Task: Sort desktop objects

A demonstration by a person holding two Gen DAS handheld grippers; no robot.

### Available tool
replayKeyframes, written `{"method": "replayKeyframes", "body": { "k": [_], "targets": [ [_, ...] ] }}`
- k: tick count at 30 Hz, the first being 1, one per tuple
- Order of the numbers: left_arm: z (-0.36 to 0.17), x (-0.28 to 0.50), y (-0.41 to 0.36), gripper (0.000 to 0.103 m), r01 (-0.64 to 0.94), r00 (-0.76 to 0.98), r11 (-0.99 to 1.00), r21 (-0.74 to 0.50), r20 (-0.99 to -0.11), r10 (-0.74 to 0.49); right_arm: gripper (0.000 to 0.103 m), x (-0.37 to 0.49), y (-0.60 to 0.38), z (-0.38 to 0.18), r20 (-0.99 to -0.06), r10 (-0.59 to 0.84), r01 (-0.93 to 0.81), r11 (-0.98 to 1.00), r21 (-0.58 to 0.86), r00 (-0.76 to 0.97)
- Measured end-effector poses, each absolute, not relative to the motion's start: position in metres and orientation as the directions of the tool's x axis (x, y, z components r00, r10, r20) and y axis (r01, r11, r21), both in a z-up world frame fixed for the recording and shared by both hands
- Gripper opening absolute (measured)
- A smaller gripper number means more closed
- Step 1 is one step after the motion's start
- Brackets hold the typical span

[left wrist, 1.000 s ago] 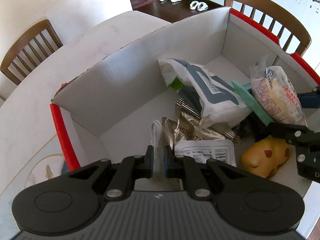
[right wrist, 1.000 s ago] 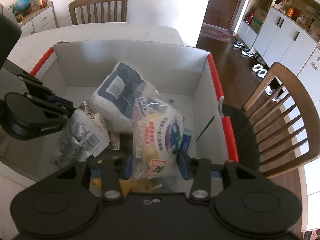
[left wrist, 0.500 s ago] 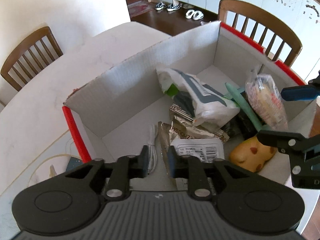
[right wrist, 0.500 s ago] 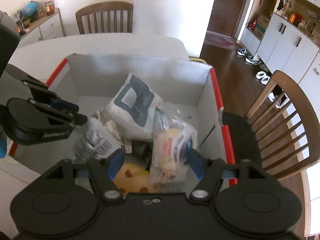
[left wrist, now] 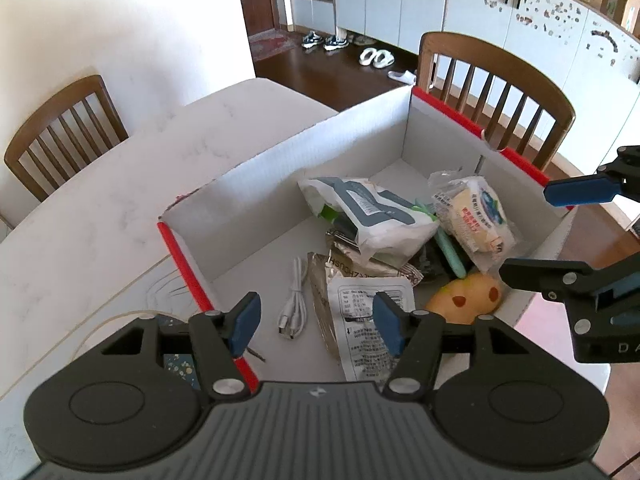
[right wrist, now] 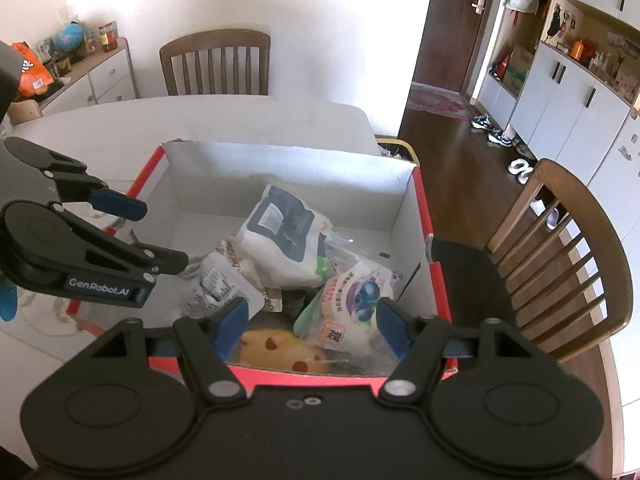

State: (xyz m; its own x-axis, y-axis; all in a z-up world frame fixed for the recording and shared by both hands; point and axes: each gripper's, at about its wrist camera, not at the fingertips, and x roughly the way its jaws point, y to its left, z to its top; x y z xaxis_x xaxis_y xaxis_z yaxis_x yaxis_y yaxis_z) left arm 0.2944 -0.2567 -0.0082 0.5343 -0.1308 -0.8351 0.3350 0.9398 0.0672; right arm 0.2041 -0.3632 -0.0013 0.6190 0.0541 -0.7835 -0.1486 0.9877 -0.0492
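Observation:
A white cardboard box with red edges (left wrist: 280, 184) (right wrist: 420, 216) stands on the white table. Inside lie a white-and-grey pouch (left wrist: 368, 212) (right wrist: 284, 236), a clear snack bag (left wrist: 472, 216) (right wrist: 352, 304), a silver foil packet (left wrist: 368, 312) (right wrist: 220, 284), a white cable (left wrist: 294, 304), a green tool (left wrist: 450, 250) and a yellow plush toy (left wrist: 466, 298) (right wrist: 280, 350). My left gripper (left wrist: 316, 324) is open and empty above the box's near left corner. My right gripper (right wrist: 310, 324) is open and empty above the box's near edge.
Wooden chairs (left wrist: 60, 128) (left wrist: 496, 92) (right wrist: 568, 260) stand around the table (left wrist: 100, 208). A dark patterned item (left wrist: 180, 364) lies on the table left of the box. The floor drops off beyond the table's right edge (right wrist: 460, 168).
Both grippers have opened and risen back out of the box. The left one let go of the white cable, the right one let go of the clear snack bag; both now lie in the box.

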Motion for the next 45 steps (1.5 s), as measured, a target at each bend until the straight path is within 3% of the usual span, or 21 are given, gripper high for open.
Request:
{"method": "replayKeyframes", "body": {
  "k": [18, 22, 26, 28, 32, 45],
  "targets": [
    [0.028, 0.245, -0.222, 0.068, 0.340, 0.588, 0.939, 0.045, -0.790, -0.175, 0.073, 0.174, -0.341, 0.026, -0.753, 0.075, -0.145, 0.989, -0.027, 0.654],
    [0.031, 0.236, -0.214, 0.083, 0.337, 0.598, 0.940, 0.046, -0.782, -0.177, 0.073, 0.169, -0.337, 0.030, -0.748, 0.079, -0.142, 0.990, -0.021, 0.659],
    [0.033, 0.229, -0.207, 0.087, 0.340, 0.597, 0.940, 0.034, -0.780, -0.187, 0.076, 0.164, -0.333, 0.033, -0.744, 0.079, -0.135, 0.991, -0.016, 0.663],
    [0.034, 0.226, -0.205, 0.089, 0.346, 0.592, 0.938, 0.024, -0.781, -0.198, 0.083, 0.161, -0.331, 0.034, -0.742, 0.079, -0.133, 0.991, -0.014, 0.666],
    [0.034, 0.219, -0.201, 0.102, 0.358, 0.591, 0.934, 0.020, -0.779, -0.210, 0.084, 0.152, -0.327, 0.037, -0.733, 0.078, -0.121, 0.993, -0.006, 0.676],
    [0.040, 0.194, -0.187, 0.102, 0.362, 0.597, 0.932, 0.006, -0.769, -0.227, 0.087, 0.129, -0.316, 0.043, -0.719, 0.058, -0.090, 0.996, -0.006, 0.692]
  ]
}}
